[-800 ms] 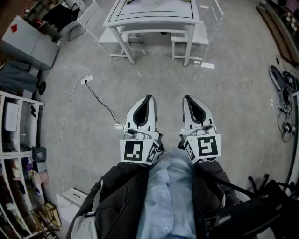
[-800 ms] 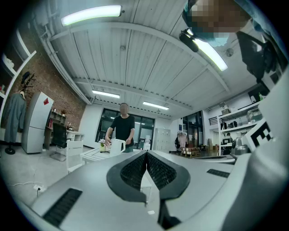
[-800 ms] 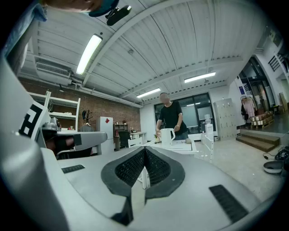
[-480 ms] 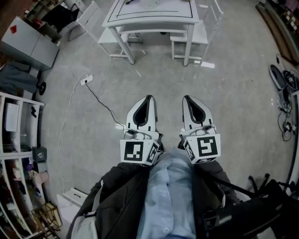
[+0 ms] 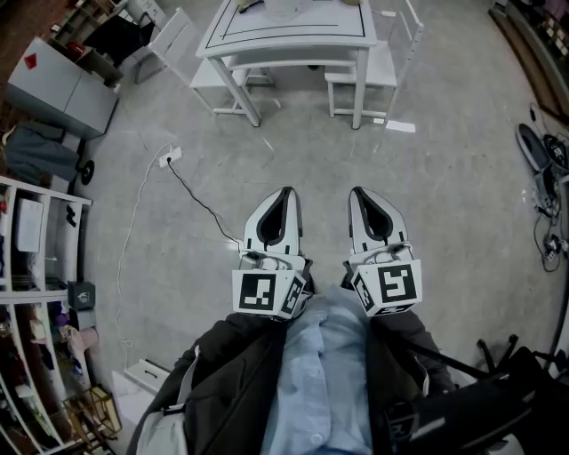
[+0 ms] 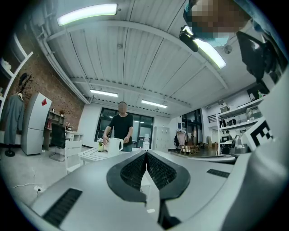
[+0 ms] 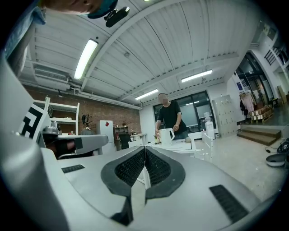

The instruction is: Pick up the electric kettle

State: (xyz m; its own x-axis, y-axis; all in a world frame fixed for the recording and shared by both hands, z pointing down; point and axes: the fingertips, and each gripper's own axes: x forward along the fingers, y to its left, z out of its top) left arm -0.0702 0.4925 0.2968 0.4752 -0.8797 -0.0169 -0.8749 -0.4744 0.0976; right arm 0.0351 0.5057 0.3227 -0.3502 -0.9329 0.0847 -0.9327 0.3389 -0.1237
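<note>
Standing upright on the white tabletop (image 5: 267,25), the electric kettle (image 6: 115,145) is well ahead of both grippers, with a wide stretch of grey floor (image 5: 427,151) between. Seen along the left gripper (image 5: 284,192), it sits at about 10 o'clock from the fingertips. Seen along the right gripper (image 5: 359,191), it sits at about 1 o'clock, so it lies roughly ahead of the gap between the two. Both pairs of fingers are pressed fully together with nothing between them. They are held level and side by side, close to the operator's body, aimed toward 12 o'clock at the tabletop. Against the frame from a moment ago, the grippers keep the same closed, parallel pose, and the whole scene, grippers and tabletop alike, sits a touch lower in the head view. The kettle's long axis is vertical. In both gripper views its handle faces 3 o'clock and its spout 9 o'clock. A second person (image 6: 121,128) in a dark shirt stands behind the tabletop, hands near the kettle.
</note>
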